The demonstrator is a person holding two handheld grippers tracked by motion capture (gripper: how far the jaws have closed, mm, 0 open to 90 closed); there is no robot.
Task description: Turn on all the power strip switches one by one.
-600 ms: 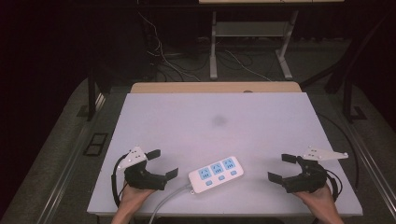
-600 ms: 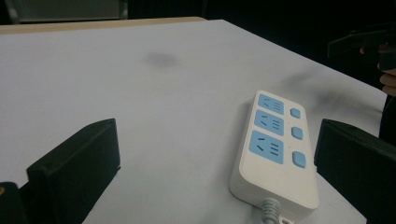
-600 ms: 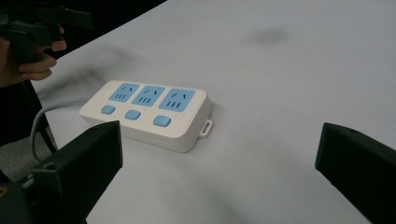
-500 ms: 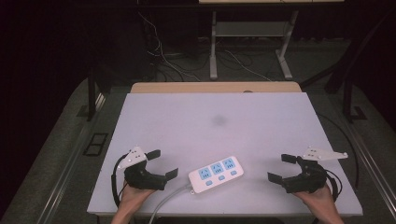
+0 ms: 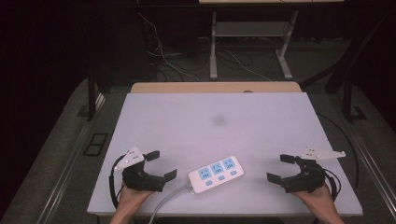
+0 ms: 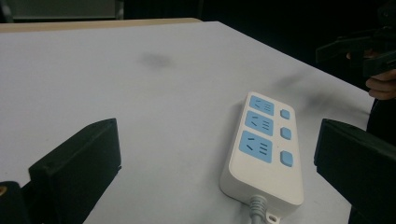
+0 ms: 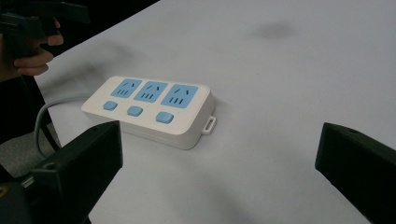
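Resting at the counter's six o'clock edge, the power strip is lying between both claws. Left claw and right claw are standing apart, holding nothing. Approaching from nine and three o'clock squarely should keep the strip from skidding.
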